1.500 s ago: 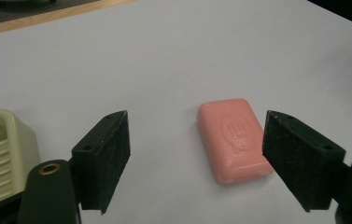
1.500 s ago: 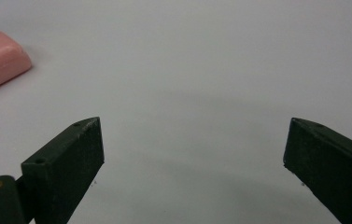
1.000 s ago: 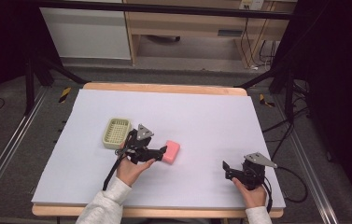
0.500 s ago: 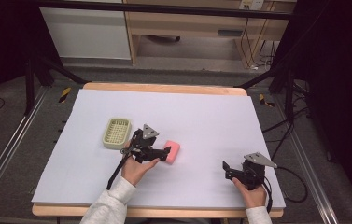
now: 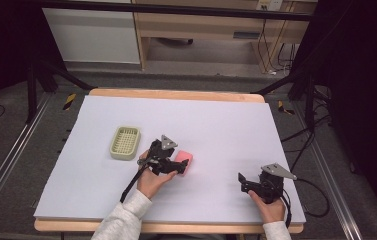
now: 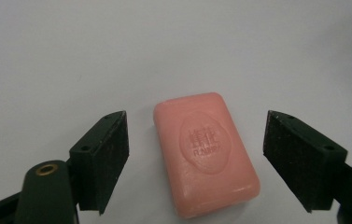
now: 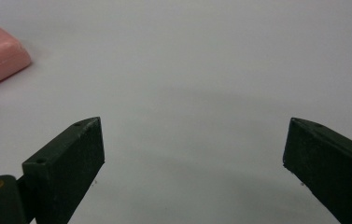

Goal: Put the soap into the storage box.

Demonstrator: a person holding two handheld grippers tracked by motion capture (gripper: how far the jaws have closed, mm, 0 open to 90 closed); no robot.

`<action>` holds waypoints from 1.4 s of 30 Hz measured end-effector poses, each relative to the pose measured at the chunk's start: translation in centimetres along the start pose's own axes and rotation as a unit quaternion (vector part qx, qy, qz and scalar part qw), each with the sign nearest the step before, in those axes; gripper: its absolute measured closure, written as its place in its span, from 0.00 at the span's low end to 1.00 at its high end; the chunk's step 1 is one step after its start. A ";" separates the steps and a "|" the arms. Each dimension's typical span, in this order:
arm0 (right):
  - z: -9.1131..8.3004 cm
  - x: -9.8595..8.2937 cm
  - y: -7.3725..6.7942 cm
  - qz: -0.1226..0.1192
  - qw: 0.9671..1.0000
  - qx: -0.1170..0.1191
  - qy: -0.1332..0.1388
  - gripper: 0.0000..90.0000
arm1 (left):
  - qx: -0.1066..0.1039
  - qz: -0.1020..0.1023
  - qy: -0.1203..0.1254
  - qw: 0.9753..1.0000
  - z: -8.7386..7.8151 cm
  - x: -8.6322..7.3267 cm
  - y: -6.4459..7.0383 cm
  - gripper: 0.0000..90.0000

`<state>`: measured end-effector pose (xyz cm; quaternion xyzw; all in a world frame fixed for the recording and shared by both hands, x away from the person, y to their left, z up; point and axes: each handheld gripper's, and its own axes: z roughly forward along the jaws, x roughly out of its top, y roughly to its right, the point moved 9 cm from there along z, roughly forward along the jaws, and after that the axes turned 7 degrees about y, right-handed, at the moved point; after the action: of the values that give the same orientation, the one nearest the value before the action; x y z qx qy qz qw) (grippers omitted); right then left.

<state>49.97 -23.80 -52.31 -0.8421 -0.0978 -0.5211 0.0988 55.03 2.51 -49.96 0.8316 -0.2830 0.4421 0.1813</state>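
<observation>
Pink soap bar point(image 6: 205, 151) lies flat on the white table surface point(image 5: 226, 125), slightly left of table centre in the high view, embossed face up; the stamped lettering is not legible. In the left gripper view it sits between the two black jaws, touching neither, with a clear gap on each side. Its long axis runs roughly from 11 to 5 o'clock in that view.

Left gripper point(image 5: 178, 166) is spread wide and holds nothing; it is low over the table, with the jaws flanking the soap. The person's left hand point(image 5: 151, 181) grips it from behind, and a light sleeve point(image 5: 123, 220) enters from the bottom edge.

Right gripper point(image 5: 243, 181) rests near the table's front right corner, at about 4 o'clock from the soap and well apart from it. Its jaws are also spread wide with only bare table between them. In the right gripper view the soap's corner appears at about 10 o'clock. The right hand point(image 5: 268, 207) holds this gripper.

A pale green slotted soap dish point(image 5: 125, 142) stands on the table at about 10 o'clock from the soap, near but apart from the left gripper.
</observation>
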 end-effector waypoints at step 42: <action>0.1 -0.1 -0.2 0.001 1.000 0.005 -0.005 0.06 | 0.010 -0.009 -0.058 0.998 3.9 -2.1 0.4 0.25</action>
<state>49.97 -23.59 -52.45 -0.8444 -0.0996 -0.5163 0.1028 56.33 0.70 -53.83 0.8602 -0.2814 0.3942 0.1597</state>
